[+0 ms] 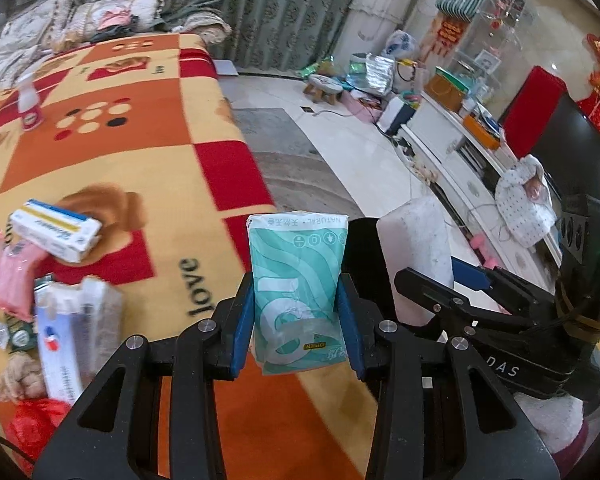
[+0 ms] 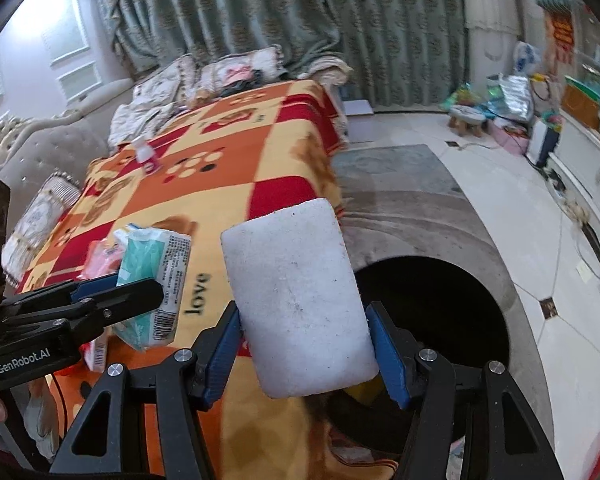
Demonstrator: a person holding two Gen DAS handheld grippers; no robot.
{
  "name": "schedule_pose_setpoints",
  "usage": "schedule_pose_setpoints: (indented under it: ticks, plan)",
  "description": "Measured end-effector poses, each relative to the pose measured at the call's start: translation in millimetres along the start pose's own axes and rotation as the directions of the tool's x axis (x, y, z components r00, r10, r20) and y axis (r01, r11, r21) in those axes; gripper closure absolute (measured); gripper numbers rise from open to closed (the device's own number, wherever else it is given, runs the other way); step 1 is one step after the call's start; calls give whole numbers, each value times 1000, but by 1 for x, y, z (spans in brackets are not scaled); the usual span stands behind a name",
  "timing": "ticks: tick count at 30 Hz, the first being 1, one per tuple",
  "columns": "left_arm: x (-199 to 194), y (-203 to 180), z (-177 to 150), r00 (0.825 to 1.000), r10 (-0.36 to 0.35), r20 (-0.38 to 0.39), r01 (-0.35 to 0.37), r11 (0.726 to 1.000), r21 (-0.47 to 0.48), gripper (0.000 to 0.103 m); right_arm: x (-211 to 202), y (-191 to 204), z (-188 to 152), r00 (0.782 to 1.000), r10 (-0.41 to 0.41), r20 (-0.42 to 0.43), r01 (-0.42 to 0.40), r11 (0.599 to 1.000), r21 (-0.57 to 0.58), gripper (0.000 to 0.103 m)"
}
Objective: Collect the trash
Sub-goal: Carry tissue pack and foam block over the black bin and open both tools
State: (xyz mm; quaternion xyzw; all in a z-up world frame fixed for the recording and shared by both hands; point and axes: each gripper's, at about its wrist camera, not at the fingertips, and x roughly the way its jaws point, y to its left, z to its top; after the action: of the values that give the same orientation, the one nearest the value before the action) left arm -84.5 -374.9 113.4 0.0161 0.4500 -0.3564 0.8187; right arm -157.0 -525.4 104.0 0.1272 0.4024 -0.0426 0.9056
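— Left gripper [image 1: 298,312]: blue pads clamped on the two long edges of a teal-and-white soft plastic tissue pack [image 1: 298,280], long axis running straight out along the fingers.

— Right gripper [image 2: 306,344]: same story, pads pressed against the sides of a white rectangular foam block [image 2: 298,300], long axis also along the fingers, top end leaning away.

— Target?

— Looks like the round black bin opening [image 2: 436,304] on the pale tiled floor, just off the edge of the orange, red and yellow checked blanket [image 2: 228,184]. Lies ahead of and below the foam block, slightly to its right.

— Nearer hand?

— Right, judging by both views: bin mouth partly hidden directly behind the foam. From the left camera, only a dark sliver between the two held pieces, so farther off to the right.

— Rest of the trash?

— Small cardboard boxes [image 1: 56,230] and a pink plastic pouch [image 1: 8,276], lying on the blanket left of the tissue pack, well apart from the bin.
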Motion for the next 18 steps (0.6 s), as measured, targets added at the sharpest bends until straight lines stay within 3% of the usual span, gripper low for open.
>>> schedule_pose_setpoints:
  ticks: [10, 18]
  plan:
    - [35, -34, 4, 997, -48, -55, 50, 998, 36, 66, 3, -44, -10, 999, -46, -23, 48, 996, 74, 44]
    - [50, -38, 6, 993, -91, -70, 93, 995, 20, 62, 5, -68, -14, 997, -66, -32, 70, 990, 125, 43]
